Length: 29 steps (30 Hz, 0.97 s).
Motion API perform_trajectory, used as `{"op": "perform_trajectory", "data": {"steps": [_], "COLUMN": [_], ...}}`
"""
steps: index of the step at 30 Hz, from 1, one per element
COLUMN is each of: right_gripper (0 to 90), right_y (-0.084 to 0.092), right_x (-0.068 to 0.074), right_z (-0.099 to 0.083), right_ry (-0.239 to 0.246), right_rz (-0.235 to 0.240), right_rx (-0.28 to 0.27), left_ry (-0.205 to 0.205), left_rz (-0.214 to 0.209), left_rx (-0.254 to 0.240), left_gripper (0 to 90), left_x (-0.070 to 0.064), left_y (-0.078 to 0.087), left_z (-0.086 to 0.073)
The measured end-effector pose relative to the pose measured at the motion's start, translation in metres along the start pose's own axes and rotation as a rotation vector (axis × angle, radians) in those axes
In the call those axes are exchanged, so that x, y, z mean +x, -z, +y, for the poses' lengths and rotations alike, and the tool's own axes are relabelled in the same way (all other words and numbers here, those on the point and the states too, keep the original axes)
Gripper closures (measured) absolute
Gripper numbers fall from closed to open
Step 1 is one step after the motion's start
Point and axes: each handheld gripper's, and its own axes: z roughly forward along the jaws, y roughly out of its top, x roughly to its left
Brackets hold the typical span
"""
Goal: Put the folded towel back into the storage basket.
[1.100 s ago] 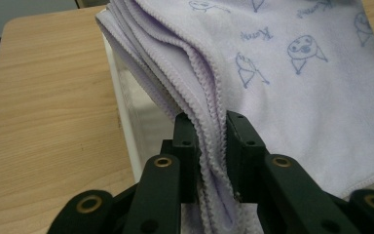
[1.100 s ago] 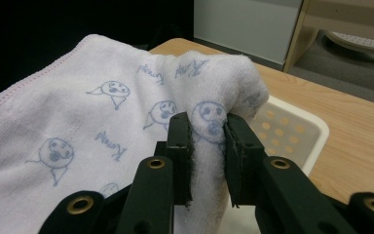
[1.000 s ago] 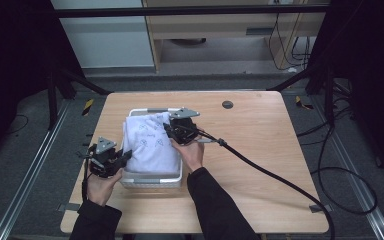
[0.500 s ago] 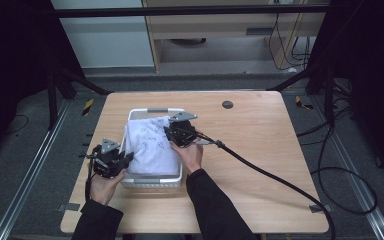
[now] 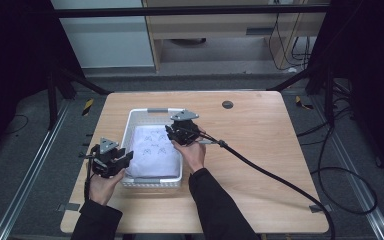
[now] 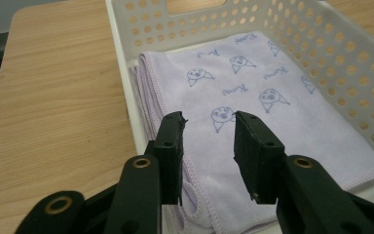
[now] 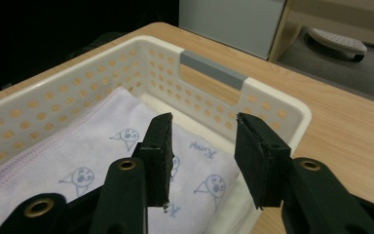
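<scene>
A folded lilac towel (image 5: pixel 155 150) printed with small cartoon faces lies flat in a white perforated basket (image 5: pixel 152 110) at the table's left middle. My left gripper (image 5: pixel 125 156) hangs over the basket's near left corner. Its jaws have just been opening, and they stand apart above the towel (image 6: pixel 253 83) with nothing between them (image 6: pixel 208 124). My right gripper (image 5: pixel 172 132) is over the basket's far right side. Its jaws have also just been opening and are empty (image 7: pixel 202 126) above the towel's corner (image 7: pixel 102 141), near the grey-handled end wall (image 7: pixel 272 97).
The basket rests on a wooden table (image 5: pixel 270 130) with bare wood to its right and front. A dark round grommet (image 5: pixel 227 104) sits near the far edge. A thick black cable (image 5: pixel 270 170) trails from the right gripper across the table to the right.
The towel, bunched up and raised between both grippers earlier, now lies flat in the basket. Both grippers have let go of it and their jaws stand apart.
</scene>
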Motion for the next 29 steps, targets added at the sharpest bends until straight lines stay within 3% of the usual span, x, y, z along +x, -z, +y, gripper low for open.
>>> {"op": "perform_trajectory", "data": {"steps": [4, 13, 21, 24, 29], "right_gripper": [52.5, 26.7, 20.5, 18.7, 15.7], "right_y": [0.008, 0.038, 0.084, 0.108, 0.135], "right_x": [-0.002, -0.018, -0.039, -0.053, -0.071], "right_z": [0.003, 0.002, -0.014, -0.026, -0.044], "right_ry": [-0.001, -0.033, -0.034, -0.039, -0.068], "right_rz": [0.003, 0.019, 0.020, -0.001, 0.005], "right_rx": [-0.017, -0.021, -0.028, -0.040, -0.038], "left_ry": [-0.005, 0.002, 0.018, 0.019, -0.014], "left_rz": [-0.011, -0.044, -0.047, -0.037, -0.042], "left_rx": [-0.028, -0.078, -0.103, -0.112, -0.106], "left_gripper": [60.7, 43.5, 32.1, 30.2, 28.4], "left_x": [0.000, 0.002, 0.009, 0.013, 0.014], "left_y": [0.007, 0.019, 0.028, 0.032, 0.035], "left_z": [0.003, 0.004, 0.000, -0.002, -0.007]}}
